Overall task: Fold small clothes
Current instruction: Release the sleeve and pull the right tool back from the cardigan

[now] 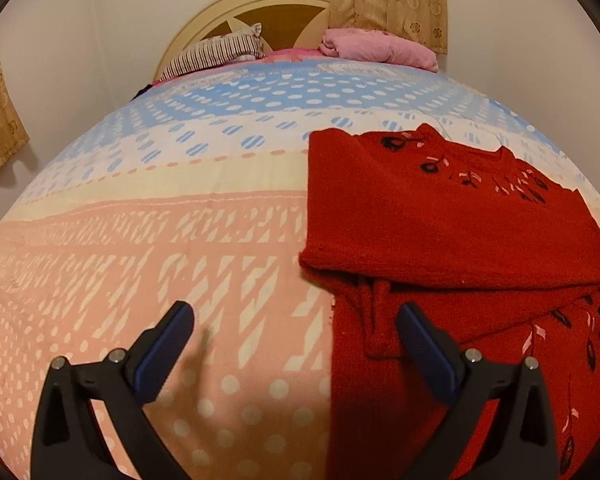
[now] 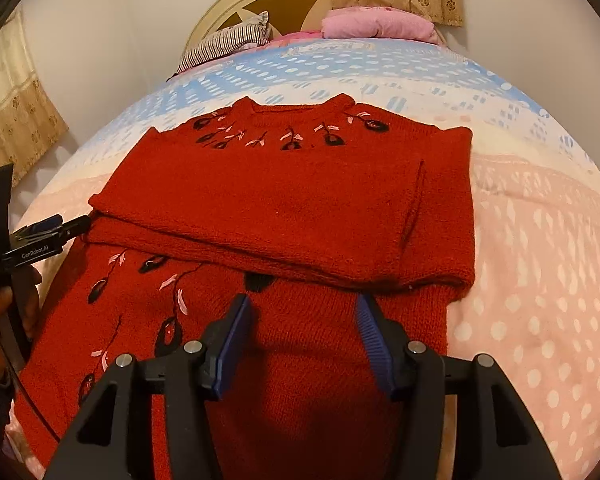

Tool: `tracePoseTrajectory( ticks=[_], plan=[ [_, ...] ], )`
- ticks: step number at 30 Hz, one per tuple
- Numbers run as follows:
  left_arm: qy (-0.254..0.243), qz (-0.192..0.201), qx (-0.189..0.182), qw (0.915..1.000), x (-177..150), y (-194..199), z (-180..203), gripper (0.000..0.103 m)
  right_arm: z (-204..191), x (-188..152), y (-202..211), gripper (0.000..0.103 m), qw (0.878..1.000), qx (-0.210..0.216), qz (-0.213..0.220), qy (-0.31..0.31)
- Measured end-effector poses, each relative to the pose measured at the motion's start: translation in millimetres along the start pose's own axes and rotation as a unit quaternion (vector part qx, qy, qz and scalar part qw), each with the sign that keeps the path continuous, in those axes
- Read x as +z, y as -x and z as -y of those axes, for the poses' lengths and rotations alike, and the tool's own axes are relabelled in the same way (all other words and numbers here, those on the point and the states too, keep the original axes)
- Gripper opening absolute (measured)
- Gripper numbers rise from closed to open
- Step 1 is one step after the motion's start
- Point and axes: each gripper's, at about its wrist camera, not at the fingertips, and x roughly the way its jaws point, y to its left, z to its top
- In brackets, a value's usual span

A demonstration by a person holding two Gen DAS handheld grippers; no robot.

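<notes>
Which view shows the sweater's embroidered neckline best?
The right wrist view: the red sweater sits centred, its collar and flower embroidery fully visible. The left wrist view pushes the sweater to the right edge, showing the neckline obliquely.

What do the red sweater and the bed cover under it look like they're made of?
Red sweater: looks like thick knit, probably wool or acrylic, matte and fuzzy, with visible knit rows and stitched flower motifs. Bed cover: seems a smooth printed woven fabric, perhaps cotton, lightly padded; the fibre cannot be told.

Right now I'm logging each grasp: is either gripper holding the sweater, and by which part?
Neither. The left gripper is open over the bedspread beside the red sweater; the right gripper is open over its lower part, nothing pinched.
</notes>
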Motion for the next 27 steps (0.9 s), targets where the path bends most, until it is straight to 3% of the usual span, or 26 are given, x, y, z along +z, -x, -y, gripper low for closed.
tracePoseTrajectory(
  ticks=[12, 21, 27],
  plan=[
    [-0.015, -0.002, -0.015, 0.9998, -11, 17, 2, 0.103, -8, -5, 13, 0.057, 1.000, -0.019, 0.008, 0.003],
    [-0.036, -0.008, -0.040, 0.9985, -39, 43, 8, 0.103, -21, -39, 42, 0.061, 1.000, -0.019, 0.008, 0.010],
    [-0.051, -0.015, -0.055, 0.9971, -64, 63, 12, 0.103, -41, -73, 68, 0.061, 0.996, -0.048, 0.009, 0.073]
  ],
)
